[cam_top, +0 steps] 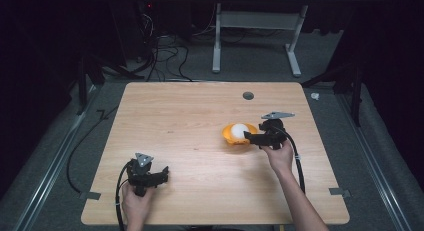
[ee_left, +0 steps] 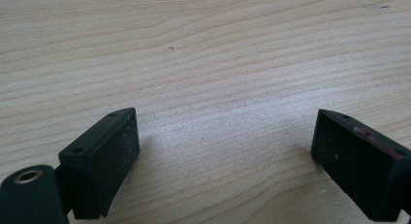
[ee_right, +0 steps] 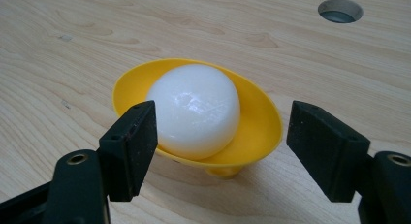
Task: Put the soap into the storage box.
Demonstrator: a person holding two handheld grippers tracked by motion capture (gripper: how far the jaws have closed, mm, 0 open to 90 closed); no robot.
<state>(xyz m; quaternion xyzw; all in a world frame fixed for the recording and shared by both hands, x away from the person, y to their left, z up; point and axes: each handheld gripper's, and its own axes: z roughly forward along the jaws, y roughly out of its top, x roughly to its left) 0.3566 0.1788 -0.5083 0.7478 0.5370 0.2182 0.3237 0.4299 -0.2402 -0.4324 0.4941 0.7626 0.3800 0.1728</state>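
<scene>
A yellow bowl (cam_top: 231, 133) (ee_right: 252, 132) stands on the wooden table right of centre, with a white ball (cam_top: 240, 130) (ee_right: 196, 110) resting in it. My right gripper (cam_top: 250, 137) (ee_right: 223, 146) is open just on the near side of the bowl, its jaws set wide on either side of the bowl's near rim and touching neither bowl nor ball. My left gripper (cam_top: 162, 175) (ee_left: 225, 161) is open low over bare wood at the table's front left, with nothing between its jaws.
A round cable hole (cam_top: 248, 96) (ee_right: 340, 10) lies in the table top behind the bowl. Tape patches (cam_top: 340, 192) mark the front corners. Beyond the far edge stand a white table frame (cam_top: 260, 31) and loose floor cables (cam_top: 165, 56).
</scene>
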